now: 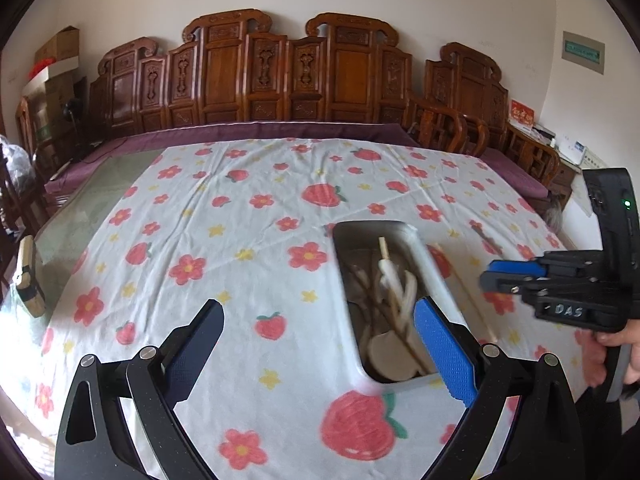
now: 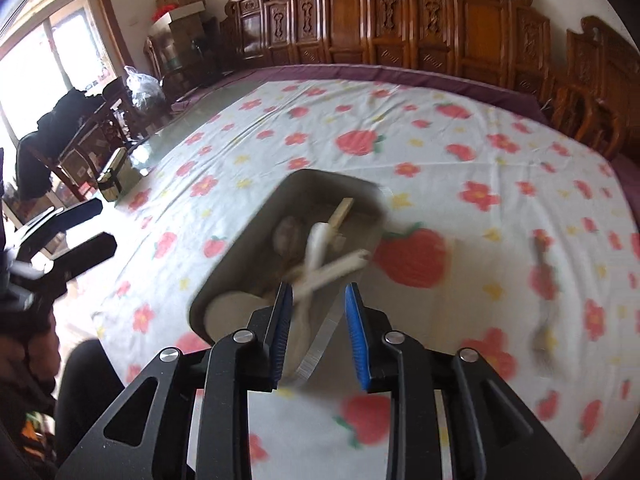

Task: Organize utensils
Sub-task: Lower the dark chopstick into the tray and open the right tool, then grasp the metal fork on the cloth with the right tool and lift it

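Note:
A grey metal tray (image 1: 416, 248) on the flowered tablecloth holds several white and wooden utensils (image 1: 390, 280); it also shows in the right wrist view (image 2: 288, 196). My left gripper (image 1: 320, 340) is open and empty, its right finger at the tray's near right corner. My right gripper (image 2: 320, 312) is open over the tray's near end, with white spoons (image 2: 320, 256) just ahead of its fingers, none held. It shows from the side in the left wrist view (image 1: 490, 276). A chopstick (image 1: 464, 288) lies right of the tray. A blurred utensil (image 2: 544, 280) lies on the cloth to the right.
The flowered cloth (image 1: 248, 216) covers a glass-topped table. A small wooden block (image 1: 28, 276) stands at the table's left edge, also in the right wrist view (image 2: 114, 176). Carved wooden chairs (image 1: 280, 72) line the far side. The left gripper shows at the left (image 2: 86, 228).

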Available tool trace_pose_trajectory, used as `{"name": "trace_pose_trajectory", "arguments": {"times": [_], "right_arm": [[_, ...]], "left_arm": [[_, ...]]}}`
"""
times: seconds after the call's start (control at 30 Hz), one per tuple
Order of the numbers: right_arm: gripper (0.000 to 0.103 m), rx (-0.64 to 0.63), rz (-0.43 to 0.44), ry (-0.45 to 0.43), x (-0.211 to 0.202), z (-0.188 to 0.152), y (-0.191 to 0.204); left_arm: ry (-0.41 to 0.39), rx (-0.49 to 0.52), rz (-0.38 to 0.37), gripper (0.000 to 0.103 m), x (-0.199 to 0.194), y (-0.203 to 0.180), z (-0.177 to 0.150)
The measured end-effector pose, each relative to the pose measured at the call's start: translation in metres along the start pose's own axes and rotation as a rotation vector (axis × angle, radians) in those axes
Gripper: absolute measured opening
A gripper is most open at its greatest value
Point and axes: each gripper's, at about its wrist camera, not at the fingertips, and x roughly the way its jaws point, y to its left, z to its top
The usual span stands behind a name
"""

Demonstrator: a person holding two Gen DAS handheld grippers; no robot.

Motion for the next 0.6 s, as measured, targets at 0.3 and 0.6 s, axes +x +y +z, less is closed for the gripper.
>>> {"name": "trace_pose_trajectory", "arguments": {"times": [0.3,0.6], "right_arm": [[0.029,0.044,-0.186,0.042,-0.019,-0.026,-0.105],[0.029,0.156,-0.202,0.178,0.041,-0.028,-0.182]], "left_arm": [[0.012,0.035,-0.062,0.093,0.010,-0.049,0.015],[0.057,0.085,-0.095,0.093,0.041,-0.099,0.025]]}}
